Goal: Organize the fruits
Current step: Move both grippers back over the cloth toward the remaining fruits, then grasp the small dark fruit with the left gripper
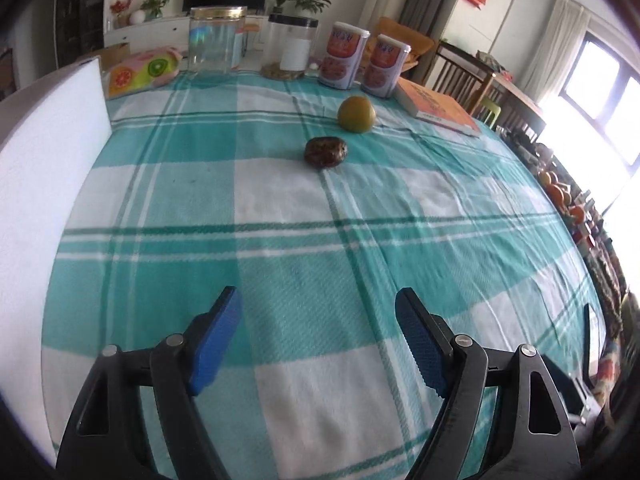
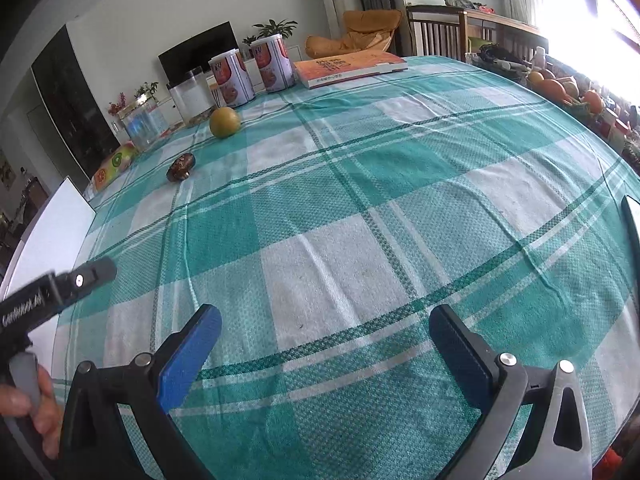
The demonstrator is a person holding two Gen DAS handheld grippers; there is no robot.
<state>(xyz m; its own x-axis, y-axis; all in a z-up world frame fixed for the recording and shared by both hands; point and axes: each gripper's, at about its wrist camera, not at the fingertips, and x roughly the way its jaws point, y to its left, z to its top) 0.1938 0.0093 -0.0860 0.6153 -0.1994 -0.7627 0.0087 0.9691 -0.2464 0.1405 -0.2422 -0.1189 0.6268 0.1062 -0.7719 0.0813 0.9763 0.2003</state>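
Two fruits lie on the teal and white checked tablecloth [image 1: 320,240], far ahead of both grippers. One is a round yellow-green fruit [image 1: 356,114] [image 2: 225,121]. The other, a dark brown wrinkled fruit [image 1: 326,152] [image 2: 181,172], sits just in front of it and a little to the left. My left gripper [image 1: 319,296] hangs open over bare cloth, its blue pads wide apart with nothing between them. My right gripper [image 2: 326,312] is open too and holds nothing. The left tool's black body [image 2: 48,300] juts in at the right wrist view's left edge, with a hand [image 2: 36,404] on it.
Along the far edge stand a clear jar with a gold lid [image 1: 216,40], a black-lidded jar [image 1: 294,42], two orange-labelled canisters [image 1: 344,56] and an orange book [image 1: 438,106]. A fruit-print pack [image 1: 142,72] and a white board [image 1: 48,152] are at left. Oranges [image 1: 556,192] lie beyond the right edge.
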